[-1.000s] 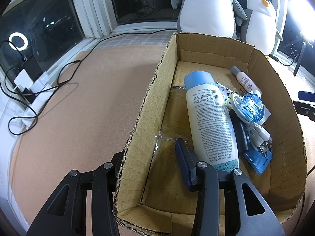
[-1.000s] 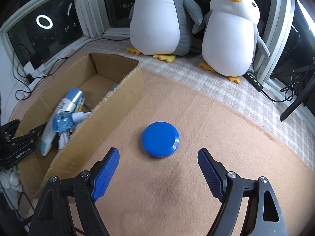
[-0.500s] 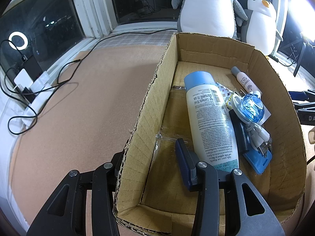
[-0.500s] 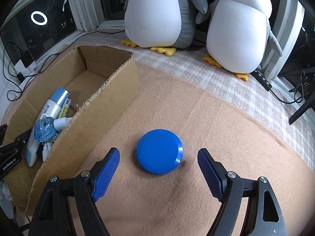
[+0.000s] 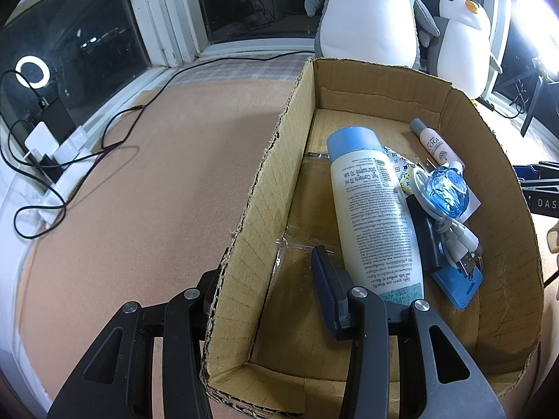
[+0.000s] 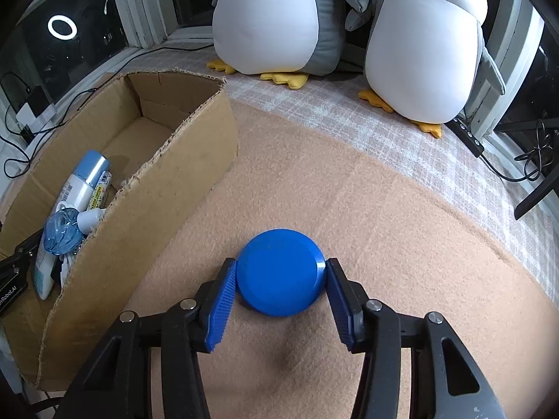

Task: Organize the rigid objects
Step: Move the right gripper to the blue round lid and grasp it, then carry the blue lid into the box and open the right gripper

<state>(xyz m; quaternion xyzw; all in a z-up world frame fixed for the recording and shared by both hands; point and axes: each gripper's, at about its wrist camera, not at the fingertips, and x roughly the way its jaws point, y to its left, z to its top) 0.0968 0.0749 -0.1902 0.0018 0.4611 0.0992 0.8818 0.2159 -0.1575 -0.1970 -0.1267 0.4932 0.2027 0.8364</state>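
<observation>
The blue disc [image 6: 280, 271], lying flat on the tan cloth [image 6: 367, 209] between the right gripper [image 6: 279, 289] pads now bracketing its rim, looks rigid, light and smooth-edged, so grip across its widest diameter; the left gripper [image 5: 269, 279] straddles the cardboard box [image 5: 265, 188] wall.

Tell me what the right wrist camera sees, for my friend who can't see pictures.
The right claw is closed around a round blue lid lying on a tan blanket. To its left is an open cardboard box holding a white bottle with a blue cap, and two plush penguins sit behind.
</observation>
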